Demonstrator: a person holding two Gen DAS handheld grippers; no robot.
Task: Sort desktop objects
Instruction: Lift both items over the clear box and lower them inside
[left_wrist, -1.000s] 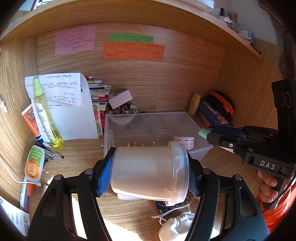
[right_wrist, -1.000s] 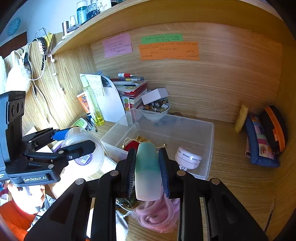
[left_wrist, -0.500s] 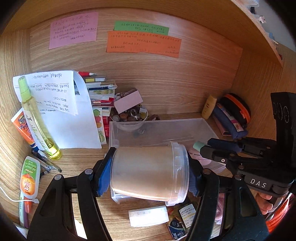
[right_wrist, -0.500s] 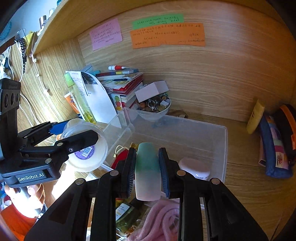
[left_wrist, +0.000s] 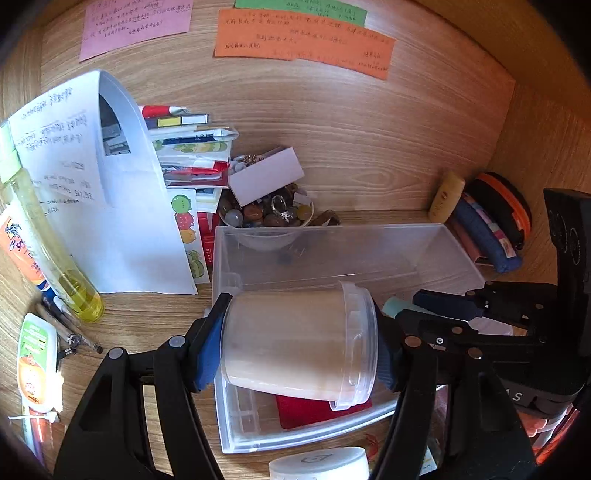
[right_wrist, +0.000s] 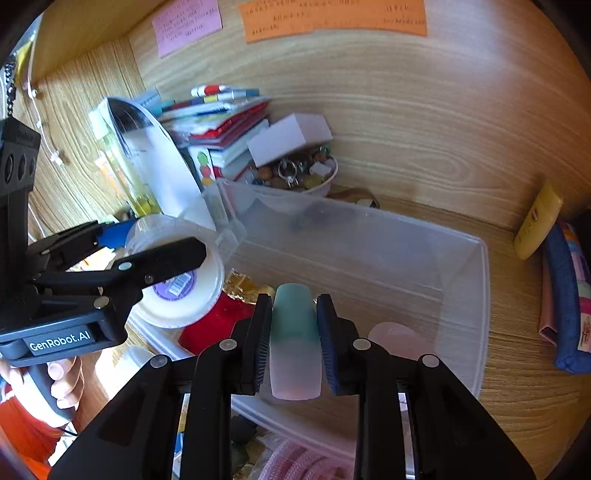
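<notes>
My left gripper (left_wrist: 295, 343) is shut on a translucent lidded tub (left_wrist: 295, 343), held sideways over the near left end of a clear plastic bin (left_wrist: 369, 254). The right wrist view shows the same tub (right_wrist: 181, 273) from its lid end, over the bin's (right_wrist: 476, 295) left corner. My right gripper (right_wrist: 293, 339) is shut on a small green-and-frosted bottle (right_wrist: 293, 339), over the bin's near side. In the left wrist view its green tip (left_wrist: 391, 306) pokes out at the right. A red pouch (right_wrist: 218, 325) and a pink round case (right_wrist: 399, 334) lie inside the bin.
Behind the bin stand a bowl of trinkets (left_wrist: 269, 214) with a white box, a stack of books (left_wrist: 192, 147) and curled paper (left_wrist: 92, 192). A yellow bottle (left_wrist: 74, 291), tubes and pens lie at the left. A yellow tube (right_wrist: 537, 221) and blue pencil case (right_wrist: 565, 302) are at the right.
Both grippers have moved forward and down toward the bin, which now fills more of each view. The tub and the bottle now hang over the bin. Neither grip has altered.
</notes>
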